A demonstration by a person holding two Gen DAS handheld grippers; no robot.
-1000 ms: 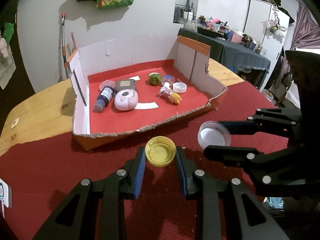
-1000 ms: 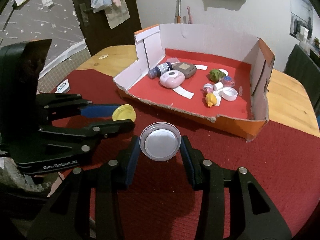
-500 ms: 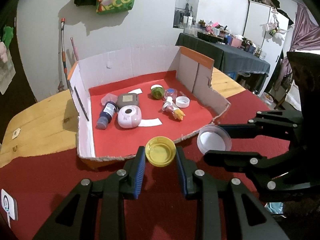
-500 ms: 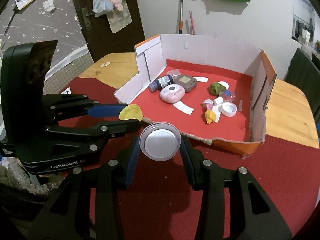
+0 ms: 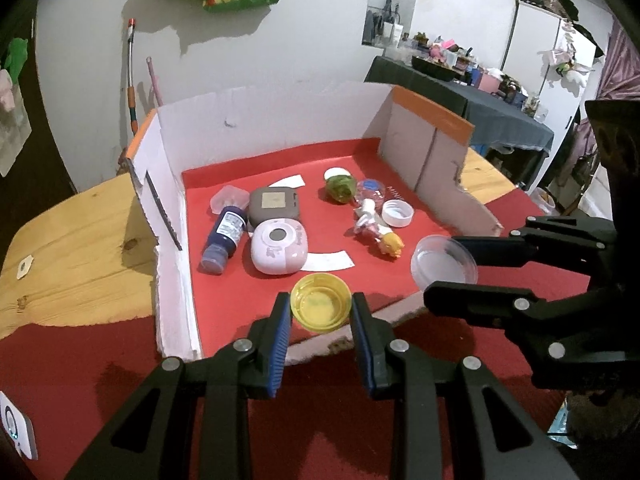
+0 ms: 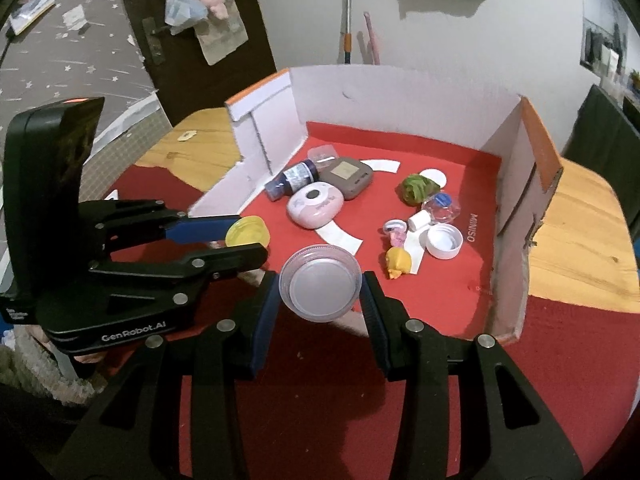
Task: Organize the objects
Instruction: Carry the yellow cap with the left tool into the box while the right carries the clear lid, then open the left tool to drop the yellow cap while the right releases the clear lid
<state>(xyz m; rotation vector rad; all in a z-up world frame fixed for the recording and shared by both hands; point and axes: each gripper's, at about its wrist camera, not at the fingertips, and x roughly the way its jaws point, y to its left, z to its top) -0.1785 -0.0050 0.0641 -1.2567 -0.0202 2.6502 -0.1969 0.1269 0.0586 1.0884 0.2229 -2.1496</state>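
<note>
The open-fronted cardboard box (image 5: 276,128), already holding sorted items, stood on the table's red cloth (image 5: 320,420). Over its low front edge, the right gripper (image 6: 320,289) clasped a clear lid (image 6: 320,287) and the left gripper (image 5: 320,308) clasped a yellow cap (image 5: 320,306), evidently for placing inside.

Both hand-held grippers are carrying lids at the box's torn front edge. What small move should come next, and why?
Probably carry both a little further over the red floor, then lower and release. The left hand-held gripper is shut on the yellow cap, and the right hand-held gripper on the clear lid, both just over the cardboard box's front edge. The bare floor lies in front of the pink case.
</note>
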